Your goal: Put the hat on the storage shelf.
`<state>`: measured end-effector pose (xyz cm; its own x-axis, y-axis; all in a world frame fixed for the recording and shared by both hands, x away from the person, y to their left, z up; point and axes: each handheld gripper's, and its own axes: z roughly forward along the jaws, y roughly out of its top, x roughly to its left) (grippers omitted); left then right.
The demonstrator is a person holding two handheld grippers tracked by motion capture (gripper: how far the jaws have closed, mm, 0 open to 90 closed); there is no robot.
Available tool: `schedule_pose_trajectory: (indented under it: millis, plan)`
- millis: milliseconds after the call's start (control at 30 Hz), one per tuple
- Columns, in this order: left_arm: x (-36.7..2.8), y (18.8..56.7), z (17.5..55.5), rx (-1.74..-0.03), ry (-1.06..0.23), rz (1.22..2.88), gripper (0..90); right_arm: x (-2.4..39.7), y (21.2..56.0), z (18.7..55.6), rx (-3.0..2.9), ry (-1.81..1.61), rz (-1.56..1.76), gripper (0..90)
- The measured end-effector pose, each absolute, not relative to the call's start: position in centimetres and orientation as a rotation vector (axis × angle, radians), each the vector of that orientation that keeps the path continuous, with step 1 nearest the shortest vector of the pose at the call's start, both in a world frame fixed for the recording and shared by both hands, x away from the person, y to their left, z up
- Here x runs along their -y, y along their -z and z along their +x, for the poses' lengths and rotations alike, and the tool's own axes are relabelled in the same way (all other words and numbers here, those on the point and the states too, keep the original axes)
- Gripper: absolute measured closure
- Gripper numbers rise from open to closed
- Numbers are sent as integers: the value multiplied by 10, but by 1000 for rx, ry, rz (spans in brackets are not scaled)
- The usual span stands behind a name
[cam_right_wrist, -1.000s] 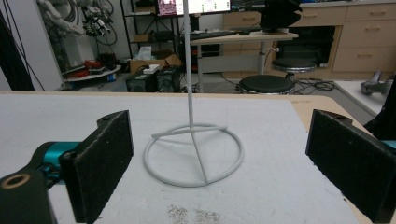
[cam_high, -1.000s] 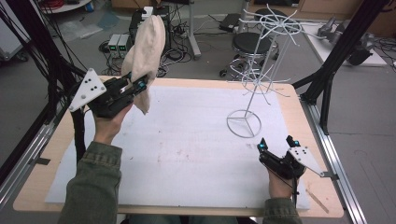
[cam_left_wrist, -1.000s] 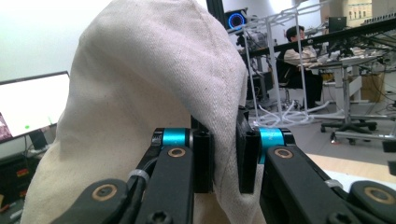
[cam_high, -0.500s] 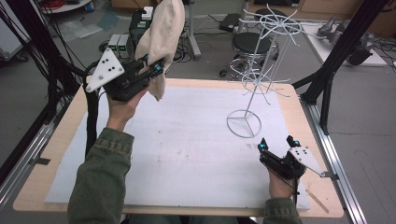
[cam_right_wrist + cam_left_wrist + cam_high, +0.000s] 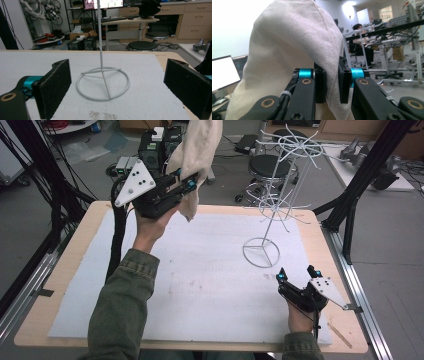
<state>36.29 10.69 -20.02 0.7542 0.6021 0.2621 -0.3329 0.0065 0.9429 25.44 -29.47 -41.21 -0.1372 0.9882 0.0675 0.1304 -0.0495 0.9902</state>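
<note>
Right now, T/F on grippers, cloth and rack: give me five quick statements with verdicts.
1. The left gripper is shut on the cream cloth. True.
2. The right gripper holds the rack's pole. False: its jaws stand wide open, holding nothing, with the white wire rack beyond them.
3. The cloth lies flat on the white mat. False: it is held up in the air, off the white mat.
4. The rack's ring base rests on the mat. True.
5. A cloth already hangs on the rack's upper arms. False: they are bare.
</note>
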Motion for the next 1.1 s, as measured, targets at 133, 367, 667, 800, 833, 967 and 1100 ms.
schedule_pose_trajectory:
  millis: [133,367,667,800,833,967,1100]
  plan:
    - [-98,194,364,-224,-746,1379,808,295,412,254,-1379,-1299,1279,67]
    - [-79,181,370,-213,-735,1356,807,294,412,254,-1387,-1301,1273,68]
    - [-53,165,375,-185,-715,1375,804,296,412,255,-1383,-1302,1280,68]
    - [-46,159,380,-192,-695,1374,805,296,412,253,-1382,-1306,1277,68]
    - [-44,157,381,-193,-692,1373,805,296,412,253,-1384,-1307,1279,68]
    - [-35,151,386,-184,-679,1383,805,296,411,253,-1384,-1307,1276,68]
    - [-25,146,392,-178,-652,1381,804,296,412,253,-1383,-1309,1278,68]
